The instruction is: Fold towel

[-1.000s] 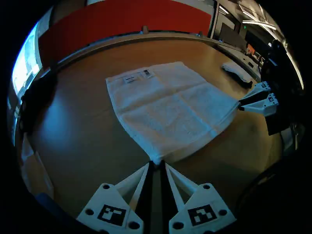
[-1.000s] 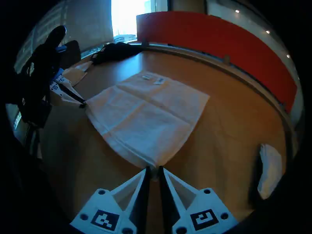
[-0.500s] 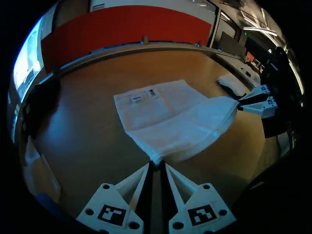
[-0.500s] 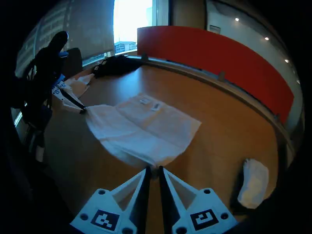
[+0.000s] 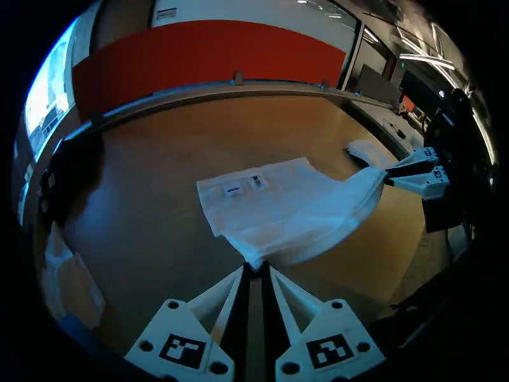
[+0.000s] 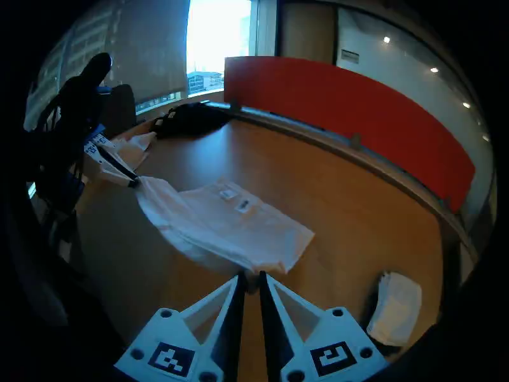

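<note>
Towel point(image 5: 286, 210) soft, light, limp, likely to sag mid-span: near edge raised off wooden table point(image 5: 159, 191), far part flat on it, left gripper point(image 5: 257, 266) clamped on one near corner, right gripper point(image 6: 249, 275) clamped on the other; corners the best hold.

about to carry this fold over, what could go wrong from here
The left gripper and right gripper each pinch only a corner tip of the towel, so a corner could slip free. The raised edge sags between them and may land creased or skewed. The half resting on the table could drag along.
</note>
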